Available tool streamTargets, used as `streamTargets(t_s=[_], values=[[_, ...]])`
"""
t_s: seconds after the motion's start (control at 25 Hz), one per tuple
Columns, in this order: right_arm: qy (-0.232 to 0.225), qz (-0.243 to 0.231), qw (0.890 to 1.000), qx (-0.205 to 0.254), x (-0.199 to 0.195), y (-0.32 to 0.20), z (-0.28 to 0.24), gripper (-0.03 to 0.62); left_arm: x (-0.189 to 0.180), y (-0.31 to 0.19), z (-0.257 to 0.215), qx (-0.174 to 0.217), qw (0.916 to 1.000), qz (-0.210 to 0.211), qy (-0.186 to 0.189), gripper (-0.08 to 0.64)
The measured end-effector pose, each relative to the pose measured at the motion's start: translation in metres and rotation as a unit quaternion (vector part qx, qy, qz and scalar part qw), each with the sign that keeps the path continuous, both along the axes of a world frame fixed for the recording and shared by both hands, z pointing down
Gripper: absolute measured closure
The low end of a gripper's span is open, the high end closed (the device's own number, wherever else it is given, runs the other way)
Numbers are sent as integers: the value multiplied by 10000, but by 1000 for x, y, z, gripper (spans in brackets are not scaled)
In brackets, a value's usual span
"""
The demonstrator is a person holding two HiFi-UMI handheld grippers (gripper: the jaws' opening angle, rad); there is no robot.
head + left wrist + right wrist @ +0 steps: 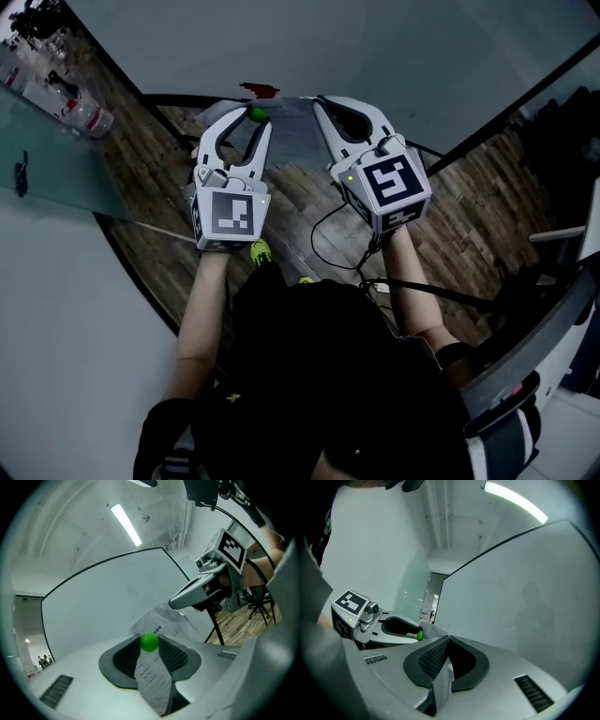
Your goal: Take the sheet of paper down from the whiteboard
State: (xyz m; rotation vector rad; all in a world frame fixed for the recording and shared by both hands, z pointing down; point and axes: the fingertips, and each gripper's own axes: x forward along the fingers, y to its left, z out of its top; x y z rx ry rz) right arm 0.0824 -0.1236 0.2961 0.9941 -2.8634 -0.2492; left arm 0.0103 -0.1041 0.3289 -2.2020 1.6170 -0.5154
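Note:
The sheet of paper [292,131] hangs crumpled between my two grippers, off the whiteboard [375,47]. My left gripper [255,114] is shut on a round green magnet [149,641], and a printed strip of the paper [152,679] runs back between its jaws. My right gripper [317,101] is shut on the paper's other edge [443,679]. In the left gripper view the right gripper [197,592] reaches in from the right above the paper [164,620]. In the right gripper view the left gripper [393,630] with its green magnet [420,635] shows at the left, the whiteboard [525,597] beyond.
A red mark [260,90] sits at the whiteboard's lower edge. Black stand legs [487,131] and a cable [328,234] cross the wooden floor. A glass panel [56,159] and bottles [89,117] are at the left, furniture [562,281] at the right.

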Motion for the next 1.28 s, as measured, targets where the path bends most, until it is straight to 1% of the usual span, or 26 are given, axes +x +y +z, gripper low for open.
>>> streamTargets(t_s=[0.28,0.52,0.68,0.92,1.28], values=[[-34,-221,9997,-78,19,21,7,580,22,21,6,-46,9998,-167,-2,436],[-129,-382,9990,-188,23,38,11,580,29,42,10,-108,9995,-286,5,436],[-190,-476,9984,-233,23,48,11,580,29,49,8,-68,9994,-339,26,436],[-209,-477,9983,-257,21,52,13,580,29,50,9,-99,9996,-269,36,436],[-136,-470,9985,-226,13,61,12,581,25,55,4,-48,9998,-173,8,436]])
